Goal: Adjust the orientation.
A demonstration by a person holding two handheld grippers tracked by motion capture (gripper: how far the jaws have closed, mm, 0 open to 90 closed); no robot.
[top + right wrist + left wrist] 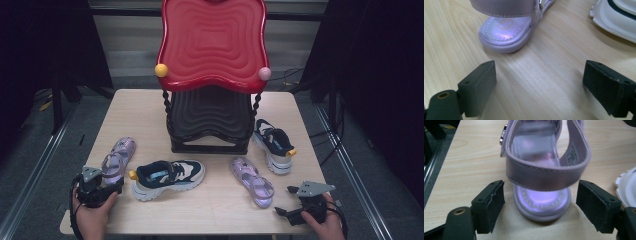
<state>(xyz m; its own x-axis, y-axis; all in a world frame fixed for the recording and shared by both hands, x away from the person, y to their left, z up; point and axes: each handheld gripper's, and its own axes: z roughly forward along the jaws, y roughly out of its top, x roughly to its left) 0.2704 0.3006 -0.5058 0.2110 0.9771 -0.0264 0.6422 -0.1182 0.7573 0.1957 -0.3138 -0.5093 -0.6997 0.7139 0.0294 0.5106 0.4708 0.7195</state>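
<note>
- Four shoes lie on the worktop [150, 107] in the high view: a left lilac sandal [119, 157] at lower left, a right lilac sandal [252, 181] at lower centre-right, a near navy-and-white sneaker [167, 177] between them, and a far sneaker [272, 142] right of the two-tier shoe rack [212, 75]. Both tiers, red above and black below, carry nothing; judged from this, no shoe is yet stowed and all four remain.
- High view, further: the left hand-held gripper [102, 180] sits at the left sandal's heel; the right hand-held gripper [285, 200] rests at lower right, apart from the right sandal.
- Left gripper view: the jaws straddle the left sandal's [541, 195] heel, pads [495, 205] just clear of it on both sides. Released, nothing grasped yet. The high view cannot confirm this gap.
- Right gripper view: jaws spread wide over bare worktop, holding nothing. The right sandal's [506, 35] heel lies upper left, well ahead; a white sneaker sole [616, 22] shows upper right.
</note>
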